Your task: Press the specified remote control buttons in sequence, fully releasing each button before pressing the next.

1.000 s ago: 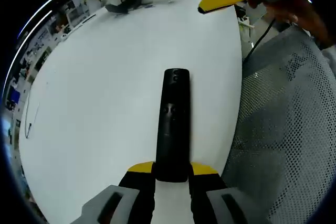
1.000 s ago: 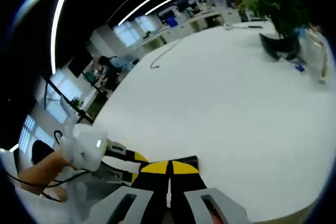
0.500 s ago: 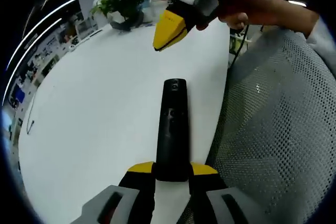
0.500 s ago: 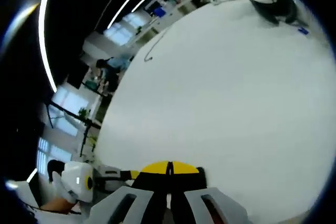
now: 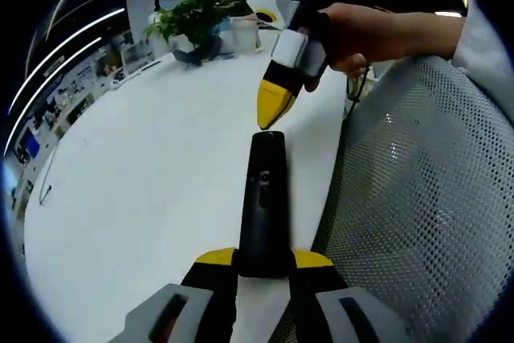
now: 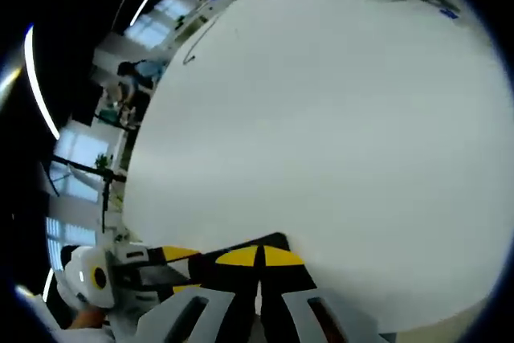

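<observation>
Descent is the news here: over the last second the right gripper (image 5: 271, 112) has swung in from the far right edge of the left gripper view and come down until its yellow tip, jaws pressed together, hangs just above the far end of the remote control (image 5: 263, 202). The remote lies lengthwise over the near right part of the white table (image 5: 144, 174), its near end clamped between the jaws of the left gripper (image 5: 263, 266) (the hold looks unchanged). In the right gripper view the closed jaws (image 6: 259, 256) now sit right over the remote's dark end (image 6: 269, 240). I judge the first press imminent, with contact not yet certain; a mesh chair (image 5: 418, 198) stands to the right.
</observation>
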A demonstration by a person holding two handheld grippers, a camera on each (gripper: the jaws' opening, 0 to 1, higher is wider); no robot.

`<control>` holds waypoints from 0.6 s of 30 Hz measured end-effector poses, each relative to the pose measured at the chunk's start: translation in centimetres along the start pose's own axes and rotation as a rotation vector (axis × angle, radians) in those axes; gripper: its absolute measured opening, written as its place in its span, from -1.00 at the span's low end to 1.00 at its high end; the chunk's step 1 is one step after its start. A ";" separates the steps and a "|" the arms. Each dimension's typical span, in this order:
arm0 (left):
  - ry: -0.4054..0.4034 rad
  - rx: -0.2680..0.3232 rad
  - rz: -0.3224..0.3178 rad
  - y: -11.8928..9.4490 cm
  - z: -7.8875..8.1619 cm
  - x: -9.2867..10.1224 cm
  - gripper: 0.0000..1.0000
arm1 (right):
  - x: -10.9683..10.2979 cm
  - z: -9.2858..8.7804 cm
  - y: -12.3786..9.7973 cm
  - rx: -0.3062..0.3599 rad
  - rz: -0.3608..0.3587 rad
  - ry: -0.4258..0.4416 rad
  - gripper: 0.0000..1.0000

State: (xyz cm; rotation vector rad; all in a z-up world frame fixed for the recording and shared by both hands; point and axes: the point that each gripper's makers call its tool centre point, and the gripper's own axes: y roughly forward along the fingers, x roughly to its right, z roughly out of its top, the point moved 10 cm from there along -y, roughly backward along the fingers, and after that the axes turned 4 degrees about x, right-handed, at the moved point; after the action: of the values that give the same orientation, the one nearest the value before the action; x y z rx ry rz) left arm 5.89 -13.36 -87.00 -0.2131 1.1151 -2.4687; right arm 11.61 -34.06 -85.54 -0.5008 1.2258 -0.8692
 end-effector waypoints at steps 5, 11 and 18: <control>-0.025 0.017 -0.005 0.1 -0.1 -0.2 -0.52 | 0.3 -0.2 0.4 -0.029 -0.046 -0.032 -1.00; -0.025 0.020 -0.005 0.1 -0.1 -0.1 -0.52 | 0.2 -0.2 0.3 -0.015 -0.046 -0.044 -1.00; -0.037 0.025 -0.008 0.2 -0.1 -0.1 -0.51 | 0.5 -0.2 0.3 -0.009 -0.039 -0.012 -1.00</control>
State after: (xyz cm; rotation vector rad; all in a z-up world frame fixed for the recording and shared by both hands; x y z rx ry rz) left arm 6.03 -13.37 -87.22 -0.2551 1.0694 -2.4737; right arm 11.51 -34.27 -86.10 -0.5379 1.2128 -0.8932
